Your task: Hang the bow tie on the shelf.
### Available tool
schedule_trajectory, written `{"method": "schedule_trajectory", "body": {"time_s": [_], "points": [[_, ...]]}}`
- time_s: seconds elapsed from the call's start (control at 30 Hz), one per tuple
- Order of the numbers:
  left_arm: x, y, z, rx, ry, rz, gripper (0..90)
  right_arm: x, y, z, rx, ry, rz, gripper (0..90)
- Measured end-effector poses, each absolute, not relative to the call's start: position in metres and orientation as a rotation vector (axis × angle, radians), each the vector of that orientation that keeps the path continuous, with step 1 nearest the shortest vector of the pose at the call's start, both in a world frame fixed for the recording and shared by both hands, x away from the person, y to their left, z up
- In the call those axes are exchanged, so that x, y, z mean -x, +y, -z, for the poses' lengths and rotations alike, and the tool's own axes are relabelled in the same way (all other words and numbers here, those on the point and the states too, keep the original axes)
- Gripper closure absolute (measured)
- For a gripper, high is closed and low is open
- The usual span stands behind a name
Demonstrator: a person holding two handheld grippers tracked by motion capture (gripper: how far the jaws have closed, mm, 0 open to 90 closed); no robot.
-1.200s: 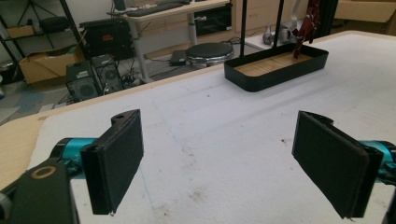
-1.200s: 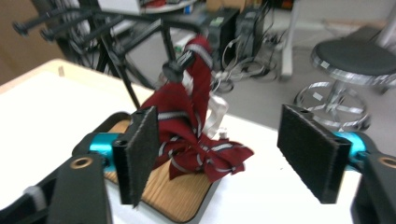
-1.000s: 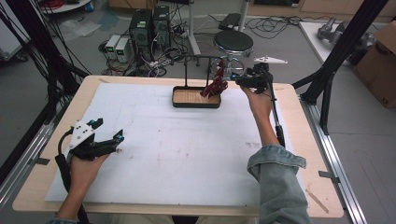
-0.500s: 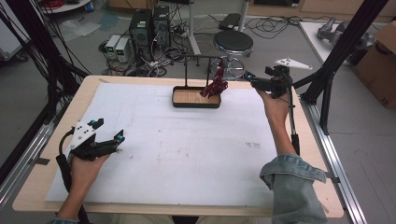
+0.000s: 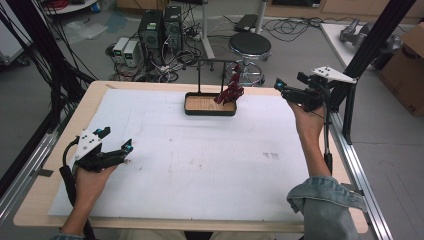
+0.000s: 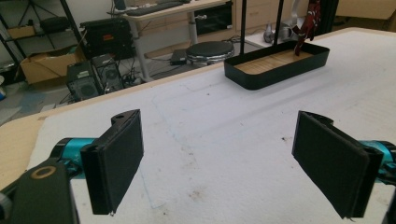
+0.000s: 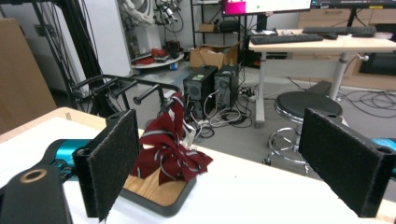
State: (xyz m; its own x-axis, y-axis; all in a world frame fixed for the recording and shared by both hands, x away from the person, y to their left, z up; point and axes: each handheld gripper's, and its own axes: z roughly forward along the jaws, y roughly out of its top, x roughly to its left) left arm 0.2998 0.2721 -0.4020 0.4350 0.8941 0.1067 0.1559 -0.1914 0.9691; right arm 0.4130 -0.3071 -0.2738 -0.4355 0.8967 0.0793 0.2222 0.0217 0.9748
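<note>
high view, risk: we judge the striped cloth [image 5: 229, 91], draped from the stand's bar [image 5: 217, 62] over the tray [image 5: 210, 111], may slip if snagged; right gripper [image 5: 289, 90] has just been opening, nothing between its jaws.
left gripper view, room: left gripper [image 6: 219, 156] jaws spread and empty; bare mat [image 6: 233, 140] ahead.
right gripper view, edge: cloth just beyond one pad [image 7: 112, 158]; table edge [image 7: 289, 179] close.
</note>
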Motion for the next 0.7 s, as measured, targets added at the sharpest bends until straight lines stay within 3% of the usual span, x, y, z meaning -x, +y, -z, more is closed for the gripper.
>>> {"method": "schedule_trajectory", "body": {"time_s": [0.7], "points": [[-0.3, 0.272, 0.403, -1.641, 0.938, -0.886, 16.9, -0.341, -0.339, 0.288, -1.117, 1.544, -1.493, 11.6]]}}
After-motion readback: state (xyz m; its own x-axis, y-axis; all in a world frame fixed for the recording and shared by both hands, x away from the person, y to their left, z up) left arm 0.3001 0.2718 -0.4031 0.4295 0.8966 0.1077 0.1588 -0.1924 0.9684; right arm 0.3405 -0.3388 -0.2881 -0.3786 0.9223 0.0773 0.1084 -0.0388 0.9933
